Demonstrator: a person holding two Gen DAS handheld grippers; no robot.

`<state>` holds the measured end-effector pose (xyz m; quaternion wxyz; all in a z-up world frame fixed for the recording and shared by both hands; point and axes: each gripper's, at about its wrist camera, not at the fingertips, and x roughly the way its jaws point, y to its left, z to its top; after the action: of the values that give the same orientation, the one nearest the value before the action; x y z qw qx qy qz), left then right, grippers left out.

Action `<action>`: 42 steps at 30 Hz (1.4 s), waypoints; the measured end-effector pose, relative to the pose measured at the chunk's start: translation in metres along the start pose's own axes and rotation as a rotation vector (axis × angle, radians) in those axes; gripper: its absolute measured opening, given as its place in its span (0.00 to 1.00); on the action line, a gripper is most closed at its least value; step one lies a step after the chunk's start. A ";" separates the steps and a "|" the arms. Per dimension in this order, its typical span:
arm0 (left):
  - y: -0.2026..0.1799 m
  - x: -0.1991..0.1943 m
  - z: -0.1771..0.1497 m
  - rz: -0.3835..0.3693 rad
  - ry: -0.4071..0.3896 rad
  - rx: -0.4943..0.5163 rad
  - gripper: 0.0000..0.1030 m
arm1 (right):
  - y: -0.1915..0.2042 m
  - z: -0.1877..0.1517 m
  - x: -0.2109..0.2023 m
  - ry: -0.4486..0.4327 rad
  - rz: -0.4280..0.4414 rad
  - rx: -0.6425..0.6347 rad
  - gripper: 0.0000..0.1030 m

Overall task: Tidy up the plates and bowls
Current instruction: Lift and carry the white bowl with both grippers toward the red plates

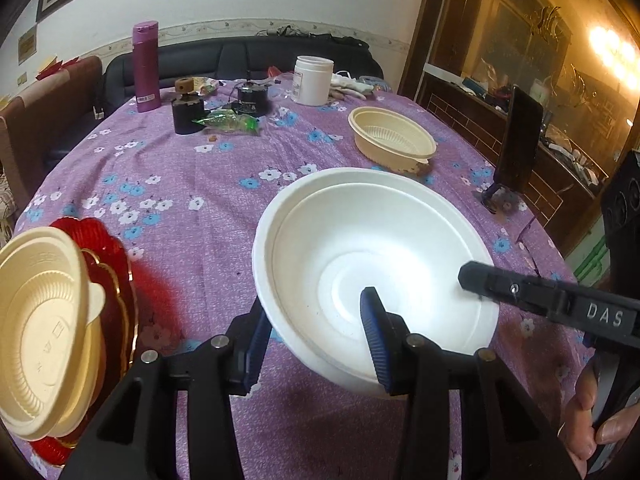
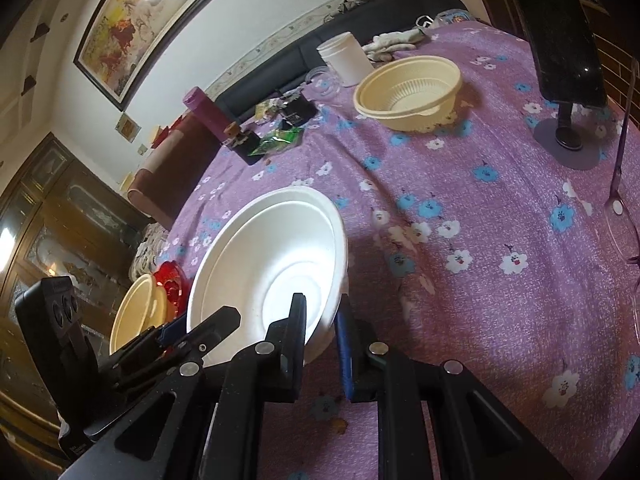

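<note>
Both hand-held grippers pinch one white bowl, and I see it tilted above the purple flowered worktop. My left hand-held gripper clamps the bowl's rim at 6 o'clock in the left wrist view, one blue pad inside the wall, the other beneath. My right hand-held gripper is pressed nearly together on the rim at 5 o'clock in the right wrist view, where the bowl fills the centre. A cream bowl sits on the worktop at 1 o'clock, well apart. A cream lid lies on red plates at 9 o'clock. A purple flask stands at 11 o'clock.
</note>
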<state>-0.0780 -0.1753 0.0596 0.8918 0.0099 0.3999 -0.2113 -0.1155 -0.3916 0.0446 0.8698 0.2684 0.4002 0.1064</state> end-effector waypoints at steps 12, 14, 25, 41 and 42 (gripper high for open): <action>0.004 -0.013 -0.005 -0.002 -0.023 -0.006 0.43 | 0.010 -0.007 -0.001 0.014 -0.004 -0.009 0.15; 0.005 -0.015 -0.005 -0.009 -0.027 -0.011 0.45 | 0.012 -0.007 0.000 0.019 -0.002 -0.010 0.15; 0.009 -0.038 -0.001 -0.004 -0.080 -0.003 0.47 | 0.028 -0.003 -0.009 0.010 0.014 -0.031 0.15; 0.032 -0.074 -0.001 0.038 -0.158 -0.038 0.49 | 0.068 0.002 -0.009 0.022 0.057 -0.097 0.15; 0.034 -0.076 -0.001 0.041 -0.162 -0.041 0.49 | 0.071 0.003 -0.007 0.023 0.060 -0.101 0.15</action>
<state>-0.1105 -0.1163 0.1081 0.9254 -0.0174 0.3304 -0.1849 -0.1162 -0.3365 0.0901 0.8739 0.2347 0.3962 0.1555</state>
